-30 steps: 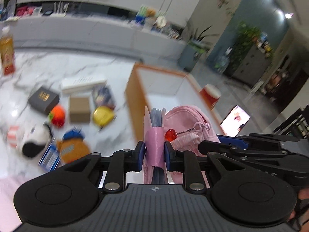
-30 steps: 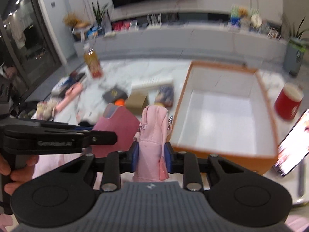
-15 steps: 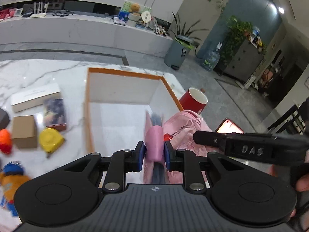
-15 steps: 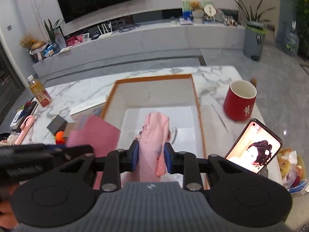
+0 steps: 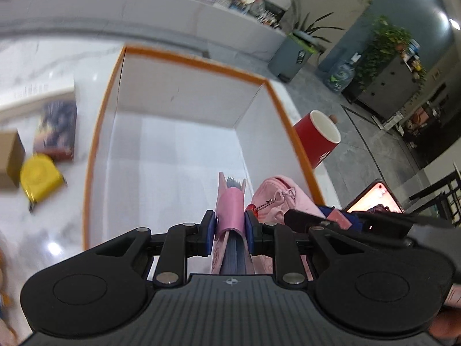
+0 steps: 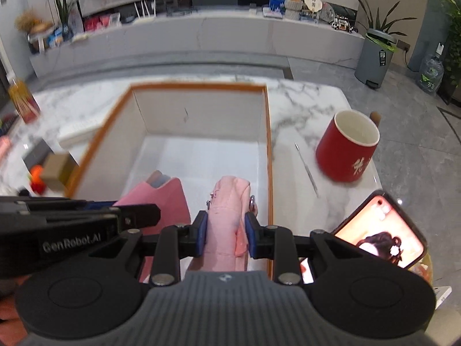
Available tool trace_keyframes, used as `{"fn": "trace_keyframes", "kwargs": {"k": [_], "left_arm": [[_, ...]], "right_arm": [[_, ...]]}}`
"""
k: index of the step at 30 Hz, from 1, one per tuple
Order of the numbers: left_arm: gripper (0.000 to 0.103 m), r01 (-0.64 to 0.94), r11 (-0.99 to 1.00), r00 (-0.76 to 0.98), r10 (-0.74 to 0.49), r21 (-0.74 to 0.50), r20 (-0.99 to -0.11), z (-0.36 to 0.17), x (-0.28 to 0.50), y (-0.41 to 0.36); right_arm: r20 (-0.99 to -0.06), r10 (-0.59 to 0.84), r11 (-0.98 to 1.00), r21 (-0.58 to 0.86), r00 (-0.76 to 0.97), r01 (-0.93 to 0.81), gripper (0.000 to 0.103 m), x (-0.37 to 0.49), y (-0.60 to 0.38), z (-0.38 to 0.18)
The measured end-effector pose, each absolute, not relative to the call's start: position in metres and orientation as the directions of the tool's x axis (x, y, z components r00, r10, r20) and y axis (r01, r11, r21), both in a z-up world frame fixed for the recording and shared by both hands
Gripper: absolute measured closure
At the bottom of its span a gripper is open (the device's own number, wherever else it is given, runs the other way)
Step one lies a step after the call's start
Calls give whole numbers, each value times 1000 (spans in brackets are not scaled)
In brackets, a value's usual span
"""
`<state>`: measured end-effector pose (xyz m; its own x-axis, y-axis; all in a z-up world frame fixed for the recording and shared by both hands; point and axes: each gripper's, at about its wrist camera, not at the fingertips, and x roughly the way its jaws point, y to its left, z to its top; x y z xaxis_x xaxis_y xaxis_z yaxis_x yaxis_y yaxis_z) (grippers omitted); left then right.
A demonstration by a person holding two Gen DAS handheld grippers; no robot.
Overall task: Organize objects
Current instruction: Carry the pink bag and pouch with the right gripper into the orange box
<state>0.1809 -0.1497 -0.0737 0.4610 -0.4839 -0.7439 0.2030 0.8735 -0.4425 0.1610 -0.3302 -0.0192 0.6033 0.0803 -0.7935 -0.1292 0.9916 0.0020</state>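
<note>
Two grippers hang over a white box [image 6: 201, 155] with an orange rim, each closed on something pink. The left gripper [image 5: 229, 225] has its blue fingers [image 5: 209, 230] pressed against both sides of a pink notebook [image 5: 230, 210], whose grey page edges stick out past the fingertips, above the box floor. Just to the right of those fingers hangs a pink pouch [image 5: 278, 199] with a small red charm on a bead chain. The right gripper [image 6: 225, 230] grips that pouch [image 6: 229, 210] between its fingers [image 6: 251, 230], narrowly apart with the fabric squeezed between them; the pouch hangs inside the box near its right wall. To the left of the right fingers the notebook [image 6: 161, 199] shows beside the other gripper's black body. Right of the fingers, on the marble surface [image 6: 299, 109], stand a red mug [image 6: 345, 147] and a lit phone [image 6: 380, 227]. Left of the left fingers, outside the box, lie a yellow tape measure [image 5: 40, 176] and a small brown carton [image 5: 8, 158].
</note>
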Motion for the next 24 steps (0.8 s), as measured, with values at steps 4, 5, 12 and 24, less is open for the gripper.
{"fn": "trace_keyframes", "kwargs": {"k": [4,5,12,24], "left_arm": [[78,162,874,427,-481,-458,-766,-87,185,-151],[78,149,871,420,-484,-467,-768,-89,186,-150],[78,83,849,366,-514,-523,-776,-104,192,-150],[77,90,832,346,-541,-547,-766,-103,188,-151]], "right_arm": [[-818,50,992,-27,573,-126,73,162,-331,-33],[-818,50,991,-31,574,-130,74,162,-332,-34],[-834,57,984,-45,548,-171,71,164,-331,-31],[-793,91,977,-46,602,-207,58,140,-333,-11]]}}
